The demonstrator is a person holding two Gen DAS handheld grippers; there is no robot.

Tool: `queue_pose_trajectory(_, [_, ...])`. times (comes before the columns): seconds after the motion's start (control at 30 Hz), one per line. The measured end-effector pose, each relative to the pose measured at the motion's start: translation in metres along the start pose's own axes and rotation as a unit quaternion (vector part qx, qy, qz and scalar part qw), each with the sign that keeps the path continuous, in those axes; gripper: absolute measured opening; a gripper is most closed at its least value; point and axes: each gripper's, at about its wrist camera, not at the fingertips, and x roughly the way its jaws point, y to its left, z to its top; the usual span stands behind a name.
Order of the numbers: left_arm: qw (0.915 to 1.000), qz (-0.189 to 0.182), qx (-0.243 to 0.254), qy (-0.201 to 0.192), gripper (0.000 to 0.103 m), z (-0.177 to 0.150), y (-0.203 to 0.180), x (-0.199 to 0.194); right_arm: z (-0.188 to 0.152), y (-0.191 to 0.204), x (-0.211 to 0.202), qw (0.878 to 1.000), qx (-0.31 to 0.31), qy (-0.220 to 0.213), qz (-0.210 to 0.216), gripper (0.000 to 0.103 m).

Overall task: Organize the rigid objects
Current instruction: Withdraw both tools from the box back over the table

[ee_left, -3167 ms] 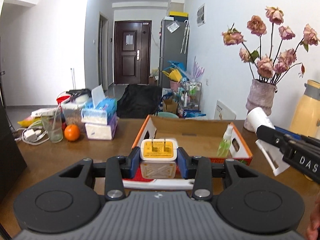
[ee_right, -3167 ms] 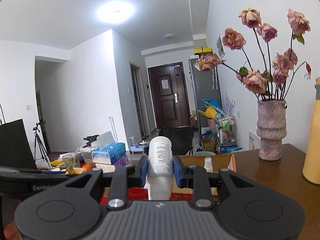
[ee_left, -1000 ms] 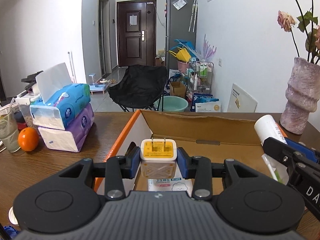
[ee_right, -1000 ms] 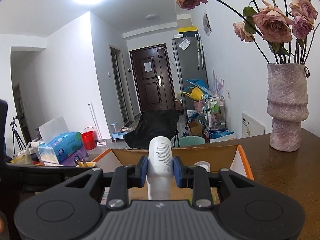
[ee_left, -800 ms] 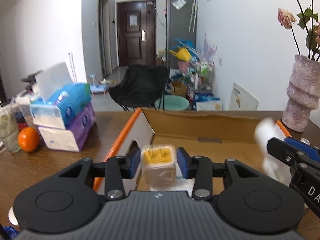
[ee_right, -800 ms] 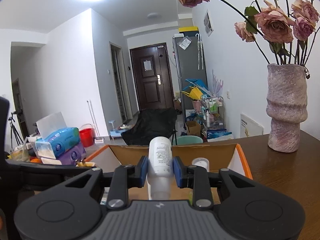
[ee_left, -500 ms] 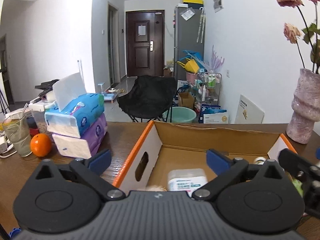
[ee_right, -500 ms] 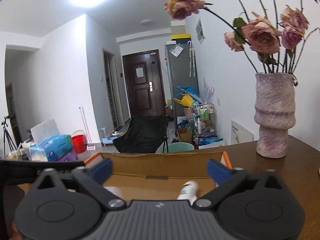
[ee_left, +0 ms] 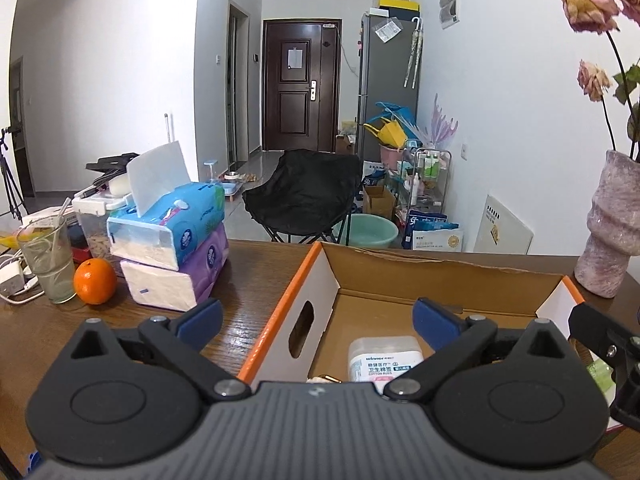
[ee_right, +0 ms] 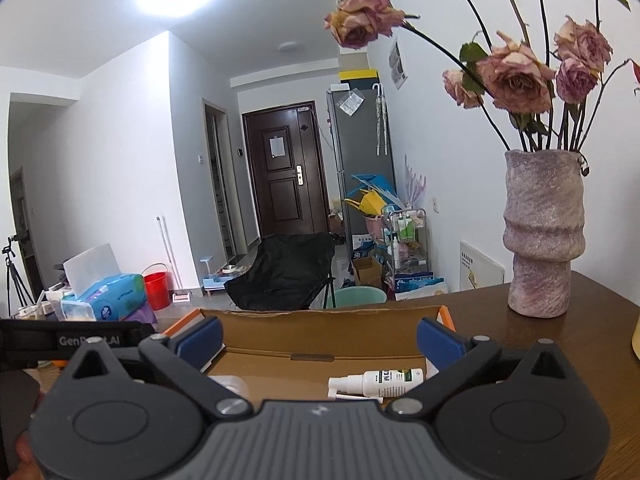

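**Cardboard box holds the items; both tongs spread wide above it**

The cardboard box [ee_left: 320,300], orange along its rim, sits open on the wooden counter [ee_left: 248,292]. In the left wrist view a white cotton-swab case [ee_left: 384,356] lies on the box floor near the left wall, and a small yellow-topped corner of something shows just beside it, too hidden to name. The left tongs [ee_left: 316,316] stand wide apart with nothing between the blue pads, hanging over the box's left wall. In the right wrist view a white spray bottle [ee_right: 380,382] lies on its side on the box floor, nozzle toward the left. The right tongs [ee_right: 318,338] are likewise fully apart and empty. Left of the box stand stacked tissue packs [ee_left: 172,248], an orange [ee_left: 95,282] and a glass [ee_left: 48,260]; a mottled vase [ee_right: 540,236] of dried roses stands to the right.
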Motion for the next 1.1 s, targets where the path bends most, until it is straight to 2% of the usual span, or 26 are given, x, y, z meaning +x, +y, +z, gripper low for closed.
queue_pose_trajectory(0.37, [0.9997,0.008,0.015,-0.015,0.103,-0.014,0.015,-0.036,-0.006,0.009,-0.031,1.0,-0.022,-0.008,0.006,0.103])
queue_pose_trajectory(0.7, [0.9995,0.022,0.018,-0.016,0.103,-0.042,0.042,-0.075,-0.031,0.022,-0.07,0.999,-0.034,-0.021,0.015,0.103])
queue_pose_trajectory(0.93, [0.9996,0.026,0.007,-0.01,0.103,-0.062,0.063,-0.099,-0.053,0.032,-0.096,0.999,-0.041,-0.012,0.022,0.103])
queue_pose_trajectory(1.1, [0.9996,0.025,0.001,0.009,0.103,-0.079,0.074,-0.111,-0.069,0.039,-0.11,0.998,-0.052,0.006,0.027,0.103])
